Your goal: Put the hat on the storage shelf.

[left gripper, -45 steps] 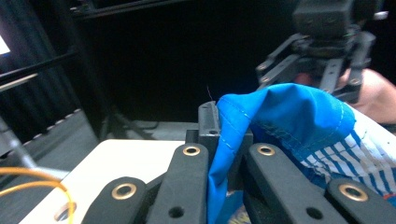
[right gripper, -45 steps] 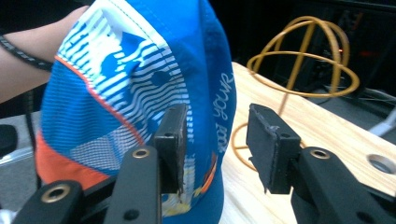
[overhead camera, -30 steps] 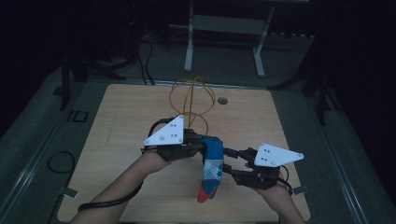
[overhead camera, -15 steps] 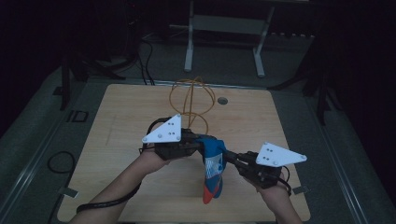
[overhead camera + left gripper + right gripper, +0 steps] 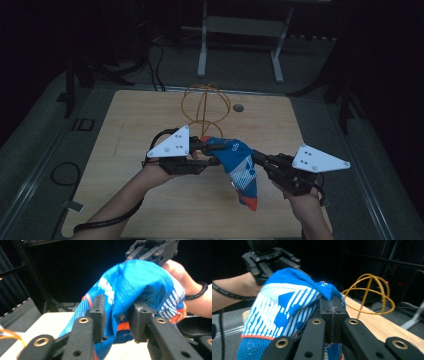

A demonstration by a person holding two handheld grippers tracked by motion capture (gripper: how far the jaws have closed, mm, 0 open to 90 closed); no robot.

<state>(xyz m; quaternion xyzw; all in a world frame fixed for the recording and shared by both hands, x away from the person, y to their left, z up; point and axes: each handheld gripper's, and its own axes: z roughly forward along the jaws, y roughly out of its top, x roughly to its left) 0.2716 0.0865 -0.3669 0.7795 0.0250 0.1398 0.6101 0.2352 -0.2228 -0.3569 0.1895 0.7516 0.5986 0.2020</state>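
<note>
Together both tongs pinch a blue, white-striped, orange-trimmed sock [image 5: 241, 167] aloft.

Left tongs [image 5: 212, 150]: black linkage body with a pale grey three-cornered plate on top; the plate carries several small dark screw heads. Seen in the left gripper view, the two jaws are matt black bars with blocky rectangular pads and brass-coloured rivets or bushings at the pivots, plus plain round holes lower down. A black cable trails from the body along the forearm.

Right tongs [image 5: 256, 159]: same build, black frame, pale grey triangular plate with dark screws. In the right gripper view, brass-ringed pivots and black flat-faced pads.

Both forearms are bare, no sleeves visible. A black band sits at the right wrist.
</note>
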